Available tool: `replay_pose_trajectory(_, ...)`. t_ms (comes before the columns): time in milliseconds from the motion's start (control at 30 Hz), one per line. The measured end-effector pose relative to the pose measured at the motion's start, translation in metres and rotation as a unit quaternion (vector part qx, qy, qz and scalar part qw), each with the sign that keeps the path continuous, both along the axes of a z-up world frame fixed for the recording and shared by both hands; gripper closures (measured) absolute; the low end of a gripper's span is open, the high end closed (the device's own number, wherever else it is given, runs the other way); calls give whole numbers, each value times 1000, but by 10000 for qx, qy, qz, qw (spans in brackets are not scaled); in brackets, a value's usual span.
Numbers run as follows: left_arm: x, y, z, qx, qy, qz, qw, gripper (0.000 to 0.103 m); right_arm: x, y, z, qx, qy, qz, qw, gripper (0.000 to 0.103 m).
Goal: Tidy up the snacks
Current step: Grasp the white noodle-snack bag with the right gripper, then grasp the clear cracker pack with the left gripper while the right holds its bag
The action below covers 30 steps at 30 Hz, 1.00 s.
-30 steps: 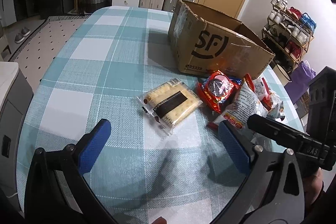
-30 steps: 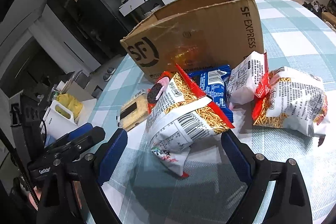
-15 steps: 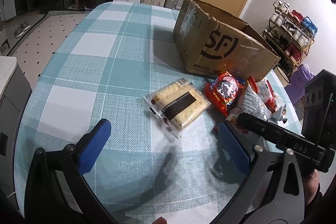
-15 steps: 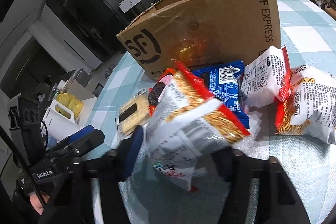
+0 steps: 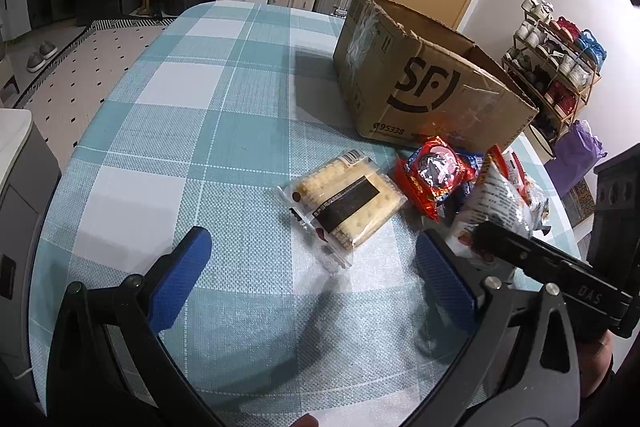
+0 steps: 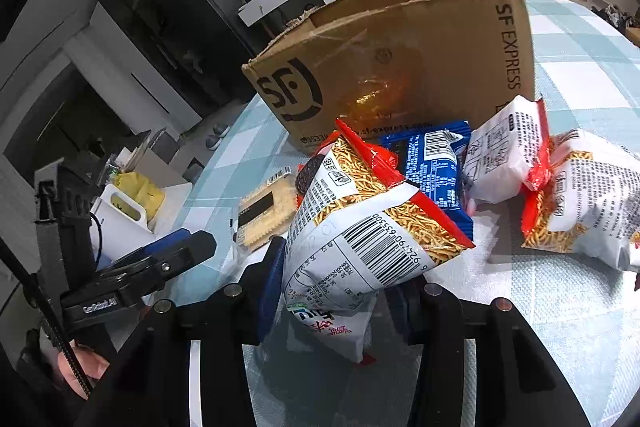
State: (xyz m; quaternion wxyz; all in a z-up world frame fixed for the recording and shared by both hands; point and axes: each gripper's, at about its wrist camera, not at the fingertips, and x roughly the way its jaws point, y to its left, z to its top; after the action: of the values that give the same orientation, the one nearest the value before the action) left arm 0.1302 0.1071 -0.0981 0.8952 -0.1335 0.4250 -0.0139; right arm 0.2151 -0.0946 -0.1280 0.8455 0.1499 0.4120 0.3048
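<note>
My right gripper (image 6: 336, 291) clamps the noodle bag (image 6: 360, 227) low, ready for the box (image 6: 400, 67); my left gripper (image 5: 312, 259) hangs spread above the crackers (image 5: 344, 203).

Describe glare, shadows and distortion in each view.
Left wrist view: fisheye bends the table edge; soft shadows fall under the open left tongs. Right wrist view: tape on the cardboard box shows orange glare; the noodle bag in the right tongs is sharp.
</note>
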Motion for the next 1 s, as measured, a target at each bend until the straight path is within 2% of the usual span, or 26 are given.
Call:
replay_pose_trajectory(633, 16, -15, -1, 162, 160, -240, 9995, 1, -12, -34, 5, 241, -57, -181, 9995, 57)
replay_pose_trajectory(1000, 52, -27, -17, 525, 396, -537, 9964, 1, -12, -44, 3, 285, 13, -269, 9992, 57)
